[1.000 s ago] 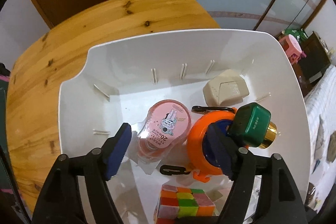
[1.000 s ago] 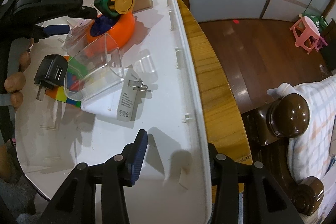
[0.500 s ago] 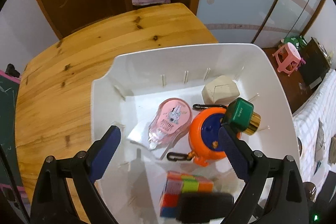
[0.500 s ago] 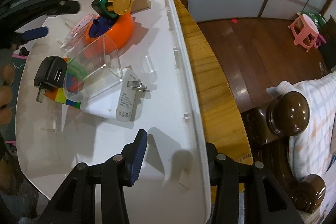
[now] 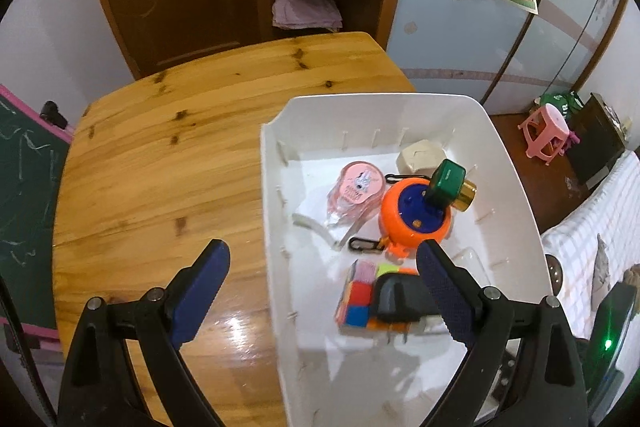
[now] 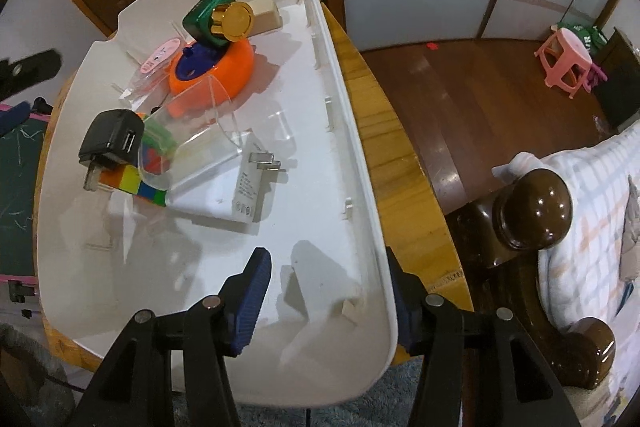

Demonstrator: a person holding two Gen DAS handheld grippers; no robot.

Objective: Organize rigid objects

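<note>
Left gripper (image 5: 322,281): fingers wide apart, nothing between the pads; one finger hangs over the wooden surface (image 5: 168,163), the other over the white bin (image 5: 516,195). Right gripper (image 6: 326,301): its jaws have just been opening; the fingers straddle the bin's side wall (image 6: 378,267), and whether the outer pad touches it cannot be told. Progress, as judged: the visible rigid objects all lie in the bin, namely the black charger (image 5: 400,297) on the colour cube (image 5: 356,297), the orange disc toy (image 5: 414,217), the green-and-gold bottle (image 5: 450,181), the pink tape dispenser (image 5: 358,191), the beige block (image 5: 418,157), the white adapter (image 6: 236,193) and the clear stand (image 6: 200,131); the surface shows no loose item, so little appears left. Writing: dispenser label and adapter print illegible; no brand readable.
</note>
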